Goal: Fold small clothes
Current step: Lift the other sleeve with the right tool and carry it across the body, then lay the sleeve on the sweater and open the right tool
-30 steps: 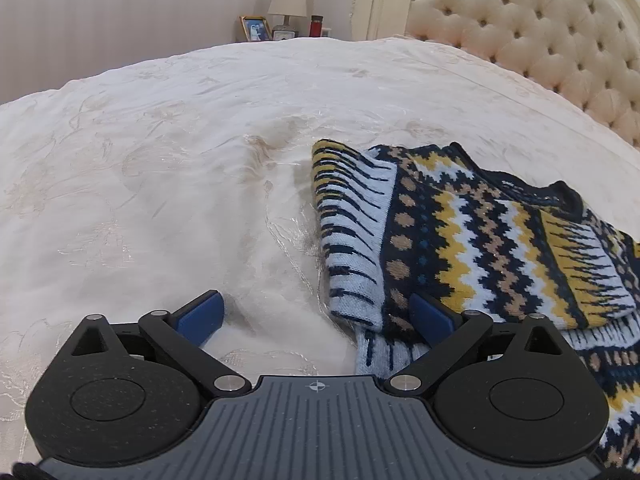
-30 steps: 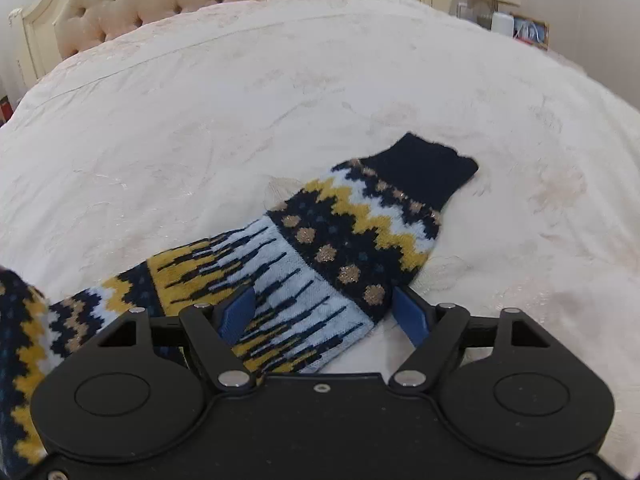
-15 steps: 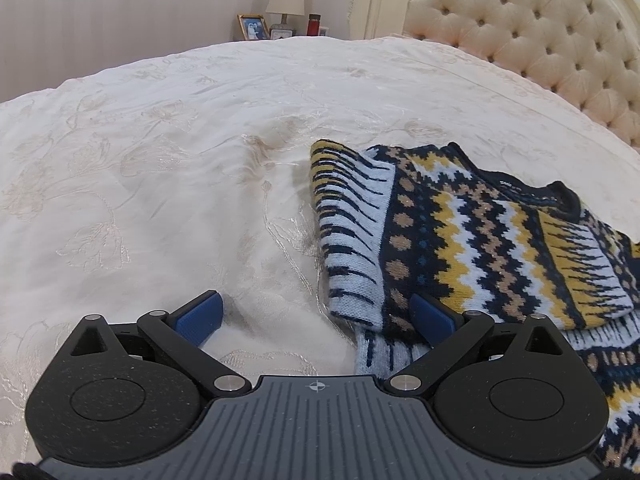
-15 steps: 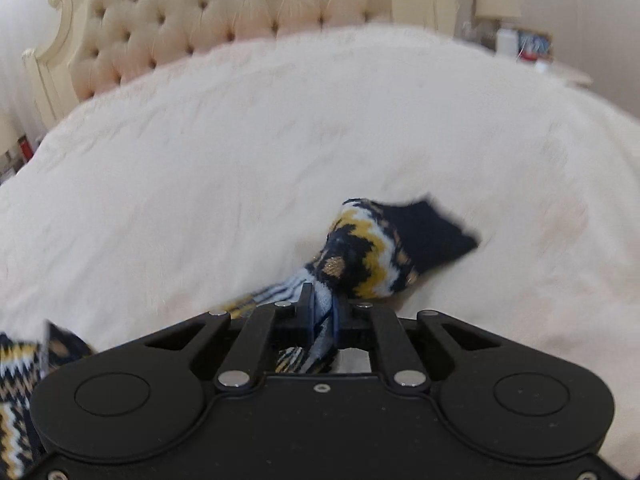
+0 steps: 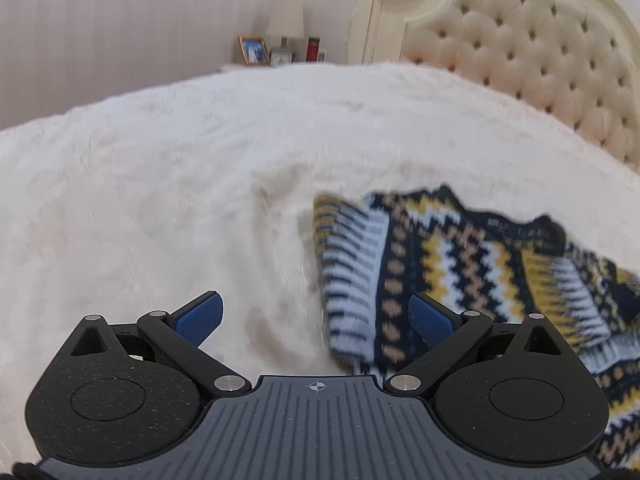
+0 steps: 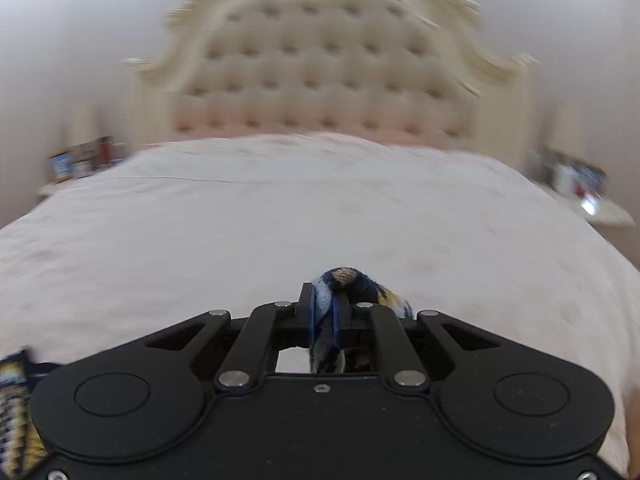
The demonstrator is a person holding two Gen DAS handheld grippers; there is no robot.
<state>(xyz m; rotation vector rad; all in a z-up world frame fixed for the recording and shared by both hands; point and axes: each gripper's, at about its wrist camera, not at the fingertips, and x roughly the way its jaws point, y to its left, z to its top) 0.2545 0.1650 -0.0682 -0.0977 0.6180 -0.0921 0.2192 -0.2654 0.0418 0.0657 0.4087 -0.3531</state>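
Observation:
A small knitted sweater [image 5: 460,264] with navy, yellow, pale blue and tan zigzag bands lies on the white bedspread [image 5: 160,200], right of centre in the left wrist view, one sleeve folded over its body. My left gripper [image 5: 316,316] is open and empty, just above the bed at the sweater's left edge. My right gripper [image 6: 324,308] is shut on the sweater's other sleeve [image 6: 352,280] and holds it lifted off the bed; the cuff bunches over the jaws. A strip of the sweater's body [image 6: 16,412] shows at the lower left of the right wrist view.
A tufted cream headboard [image 6: 328,64] stands at the bed's far end. Nightstands with lamps, photo frames and small items flank it [image 5: 280,48] [image 6: 576,184]. The white bedspread [image 6: 280,208] stretches wide around the sweater.
My right gripper closed on the sleeve, lifted it off the bed and swung round toward the headboard. My left gripper stayed open and rose slightly.

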